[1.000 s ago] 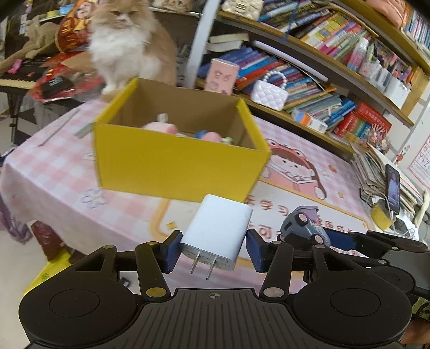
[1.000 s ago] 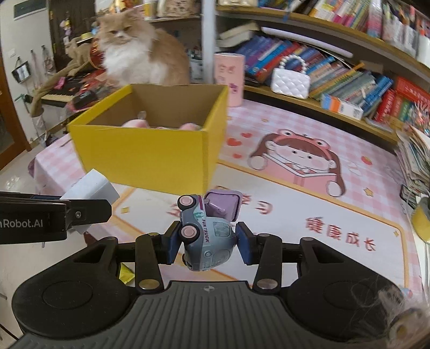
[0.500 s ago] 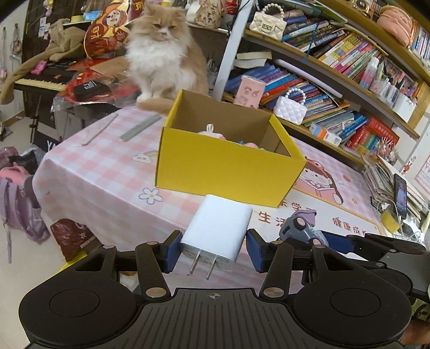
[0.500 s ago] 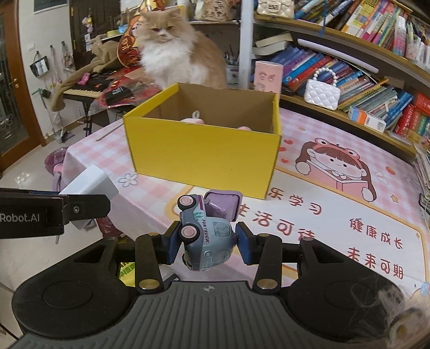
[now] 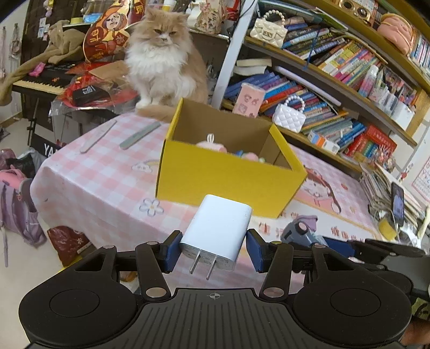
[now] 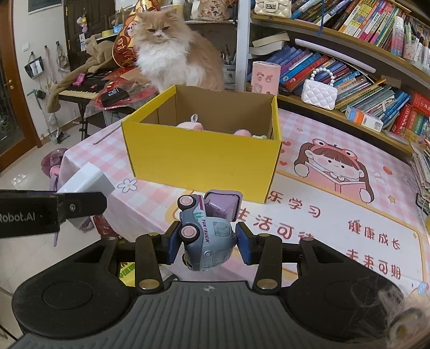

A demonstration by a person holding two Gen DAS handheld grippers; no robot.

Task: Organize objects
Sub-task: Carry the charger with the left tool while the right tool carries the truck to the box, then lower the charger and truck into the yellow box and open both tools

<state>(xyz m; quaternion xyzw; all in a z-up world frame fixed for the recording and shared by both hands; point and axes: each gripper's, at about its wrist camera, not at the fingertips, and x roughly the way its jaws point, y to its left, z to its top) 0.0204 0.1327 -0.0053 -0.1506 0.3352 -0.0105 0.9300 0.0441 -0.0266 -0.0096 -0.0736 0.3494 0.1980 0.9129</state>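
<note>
White charger (image 5: pixel 219 232) pinched in left gripper (image 5: pixel 212 248) jaws, prongs toward camera, held off the counter's (image 5: pixel 102 182) near edge. Toy truck (image 6: pixel 207 231) pinched on its side in right gripper (image 6: pixel 207 245) jaws. Beyond both, open yellow box (image 6: pixel 199 158) holding plush toys; cat (image 6: pixel 172 51) behind at far edge.

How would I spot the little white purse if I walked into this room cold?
Start at the yellow box on the pink table, then look past its right rear corner to the lowest bookshelf. The white purse stands there in front of the books, quilted, with a pearl-bead handle; a cream purse sits shelves higher.
</note>
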